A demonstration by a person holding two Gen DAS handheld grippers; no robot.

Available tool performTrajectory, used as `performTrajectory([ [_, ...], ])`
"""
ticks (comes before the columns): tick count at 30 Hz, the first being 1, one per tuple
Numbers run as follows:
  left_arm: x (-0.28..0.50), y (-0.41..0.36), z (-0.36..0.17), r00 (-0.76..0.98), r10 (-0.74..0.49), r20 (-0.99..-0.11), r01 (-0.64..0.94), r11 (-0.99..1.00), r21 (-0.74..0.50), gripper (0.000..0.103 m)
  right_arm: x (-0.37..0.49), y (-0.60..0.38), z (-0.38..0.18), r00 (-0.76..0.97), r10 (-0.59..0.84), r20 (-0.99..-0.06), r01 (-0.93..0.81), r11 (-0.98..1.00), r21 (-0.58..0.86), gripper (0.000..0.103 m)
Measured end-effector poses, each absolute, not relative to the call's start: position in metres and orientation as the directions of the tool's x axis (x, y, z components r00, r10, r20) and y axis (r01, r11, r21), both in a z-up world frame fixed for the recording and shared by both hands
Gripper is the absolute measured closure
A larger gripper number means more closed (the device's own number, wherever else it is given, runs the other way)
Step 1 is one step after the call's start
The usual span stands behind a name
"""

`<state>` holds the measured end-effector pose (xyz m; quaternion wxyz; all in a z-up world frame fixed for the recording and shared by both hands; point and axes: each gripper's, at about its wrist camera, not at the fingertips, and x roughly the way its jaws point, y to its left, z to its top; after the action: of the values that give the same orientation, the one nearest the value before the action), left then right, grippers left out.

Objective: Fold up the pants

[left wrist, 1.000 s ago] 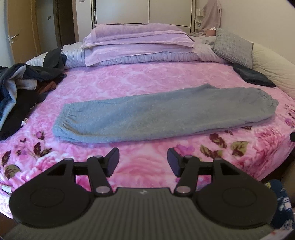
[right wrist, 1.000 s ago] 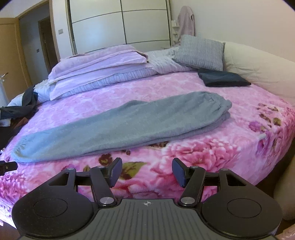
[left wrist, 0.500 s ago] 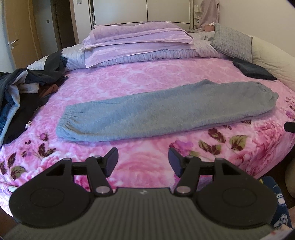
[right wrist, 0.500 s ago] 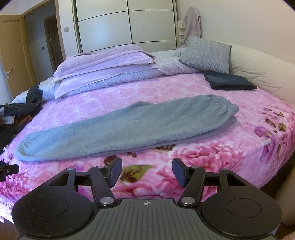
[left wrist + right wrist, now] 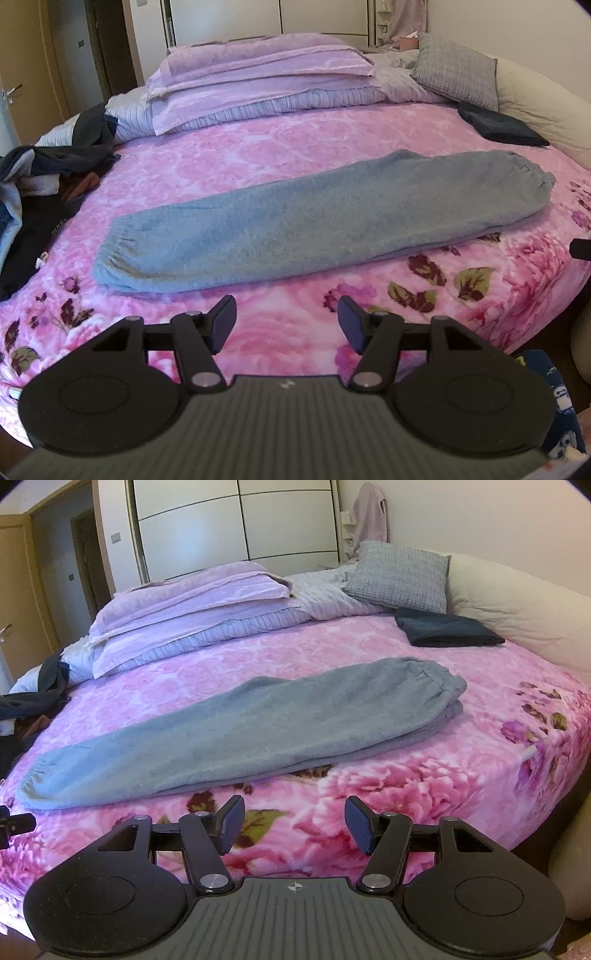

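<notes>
The pants point(image 5: 317, 218) lie stretched across the pink flowered bed point(image 5: 258, 155), already doubled lengthwise so that one leg sits on the other; in the right wrist view the lower layer shows as a thin edge under the waist end. That long, narrow shape suits a next fold from end to end, which is probably why they run sideways along the near edge of the bed, within reach of both hands.

The cuff end point(image 5: 110, 258) lies to the left of the pants' middle and the gathered waistband point(image 5: 436, 679) to the right. Each claw faces its own half. The left claw point(image 5: 287, 320) hangs just short of the pants, over bare blanket near the cuff half; its jaws have just been opening a little further and nothing is between them. The right claw point(image 5: 294, 821) waits likewise on the near side of the pants, nearer the waist half, jaws spread wide and empty. Neither touches the cloth, so the grasp looks not yet begun.

Beyond the pants, a stack of lilac bedding point(image 5: 266, 74) and a grey cushion point(image 5: 399, 576) sit at the far side, well apart. A folded dark garment point(image 5: 447, 631) lies past the waist end, perhaps one already finished. Left of the cuff end, a heap of dark clothes point(image 5: 40, 192) is piled, likely waiting.
</notes>
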<state>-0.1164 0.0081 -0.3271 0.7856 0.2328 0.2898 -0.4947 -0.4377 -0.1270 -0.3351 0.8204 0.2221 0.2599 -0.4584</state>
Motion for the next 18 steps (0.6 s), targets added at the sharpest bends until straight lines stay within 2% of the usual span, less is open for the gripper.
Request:
performTrajectory([
  [4,-0.092,0.002,-0.345,0.32,-0.637,-0.701,0.902,0.431,0.02,0.043,-0.435,-0.141,-0.345,0.425,-0.621,-0.658,0.876,0.466,0.126,0.046],
  [7,-0.045,0.006,-0.368,0.268,-0.654,-0.707,0.85,0.507,-0.146,0.051,-0.433,-0.155,-0.354,0.405,-0.604,-0.687,0.883,0.454,0.121,0.046],
  [10,0.013,0.018,-0.391,0.255,-0.681,-0.687,0.71,0.614,-0.345,0.06,-0.431,-0.171,-0.362,0.385,-0.591,-0.709,0.889,0.444,0.112,0.046],
  [18,0.116,0.036,-0.444,0.293,-0.703,-0.648,0.288,0.711,-0.641,0.063,-0.415,-0.224,-0.385,0.342,-0.554,-0.759,0.9,0.424,0.096,0.046],
])
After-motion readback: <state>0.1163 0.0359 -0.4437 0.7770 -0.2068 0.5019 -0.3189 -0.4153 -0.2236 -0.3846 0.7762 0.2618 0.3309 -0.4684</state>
